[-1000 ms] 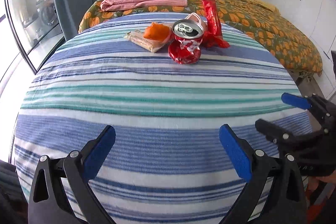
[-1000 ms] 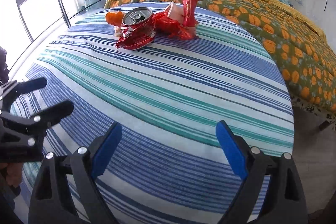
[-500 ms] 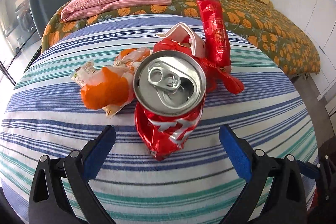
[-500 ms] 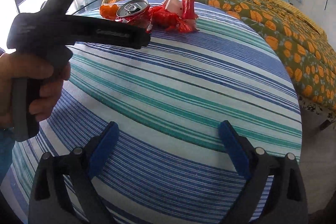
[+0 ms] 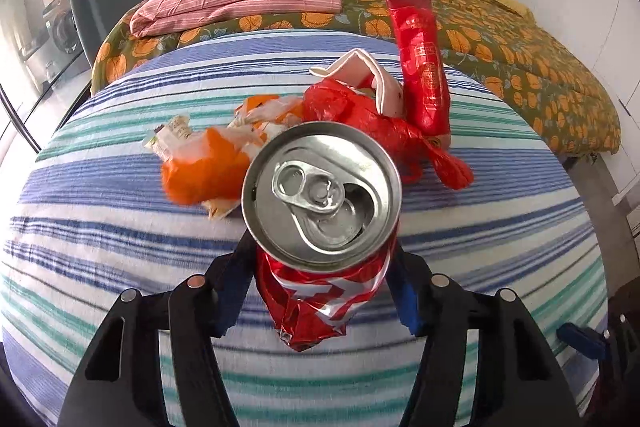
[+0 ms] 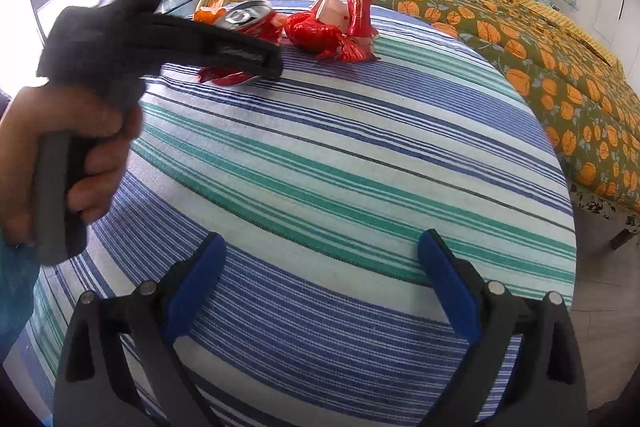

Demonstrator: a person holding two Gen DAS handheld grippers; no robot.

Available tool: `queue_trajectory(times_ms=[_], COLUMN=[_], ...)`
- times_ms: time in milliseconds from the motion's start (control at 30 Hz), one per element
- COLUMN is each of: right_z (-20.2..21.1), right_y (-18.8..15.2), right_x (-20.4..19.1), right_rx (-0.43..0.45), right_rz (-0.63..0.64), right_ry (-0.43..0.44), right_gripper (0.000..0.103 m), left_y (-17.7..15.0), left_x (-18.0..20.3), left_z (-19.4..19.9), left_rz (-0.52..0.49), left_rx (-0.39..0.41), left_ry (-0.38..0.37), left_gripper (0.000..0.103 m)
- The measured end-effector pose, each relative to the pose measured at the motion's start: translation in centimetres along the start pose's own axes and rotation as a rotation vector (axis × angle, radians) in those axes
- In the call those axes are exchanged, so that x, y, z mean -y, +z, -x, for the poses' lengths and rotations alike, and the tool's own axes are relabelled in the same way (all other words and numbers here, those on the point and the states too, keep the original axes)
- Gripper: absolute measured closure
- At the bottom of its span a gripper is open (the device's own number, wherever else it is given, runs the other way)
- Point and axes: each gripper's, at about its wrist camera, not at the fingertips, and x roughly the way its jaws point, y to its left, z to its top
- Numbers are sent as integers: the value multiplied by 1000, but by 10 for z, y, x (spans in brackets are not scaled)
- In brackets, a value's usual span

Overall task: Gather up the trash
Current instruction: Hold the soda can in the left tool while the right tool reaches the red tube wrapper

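Left gripper (image 5: 320, 291) jaws just closing, pads against crushed can (image 5: 324, 235); wrappers (image 5: 360, 115) beyond. Right gripper (image 6: 320, 291) wide open, empty.

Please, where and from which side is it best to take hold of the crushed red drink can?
Grip the crushed red drink can on its crumpled red wall just under the silver lid, coming from the near side. The can stands upright, its dented sides facing left and right, so the left gripper fits with one blue pad on each side. Its jaws have just been closing around the can.
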Motion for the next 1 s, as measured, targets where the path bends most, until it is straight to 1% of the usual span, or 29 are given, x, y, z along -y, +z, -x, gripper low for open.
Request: queue_trajectory(times_ms=[133, 200, 267, 333, 433, 500, 533, 567, 600, 700, 900, 1000], right_z=[2, 1, -2, -8, -31, -46, -51, -54, -57, -64, -65, -65], right_y=[0, 5, 19, 36, 57, 69, 72, 77, 81, 88, 90, 90], right_x=[1, 3, 3, 1, -5, -8, -8, -7, -4, 1, 2, 2], right_rx=[5, -10, -16, -6, -26, -23, -18, -18, -16, -24, -25, -25], right_rz=[-11, -30, -44, -38, -18, 0, 0, -14, -29, -53, -51, -51], right_ry=[8, 23, 45, 27, 16, -16, -14, -11, -27, -36, -41, -41], right_gripper=[9, 9, 9, 9, 10, 9, 9, 9, 7, 4, 4, 4], left_y=[-40, -61, -78, -89, -94, -95, -94, -93, -93, -92, -90, -90], left_x=[-19, -34, -50, -63, -76, -81, -81, -82, -83, -86, -91, -90], left_z=[38, 58, 70, 75, 70, 67, 66, 65, 63, 60, 56, 57], left_rz=[6, 4, 22, 47, 82, 94, 94, 94, 96, 109, 128, 128], left_rx=[4, 15, 15, 9, -7, 1, 8, 10, 13, 21, 9, 7], left_ry=[0, 43, 73, 95, 109, 113, 123, 127, 132, 145, 152, 156], left_gripper=[43, 43, 42, 42, 42, 42, 42, 37, 33, 22, 14, 12])
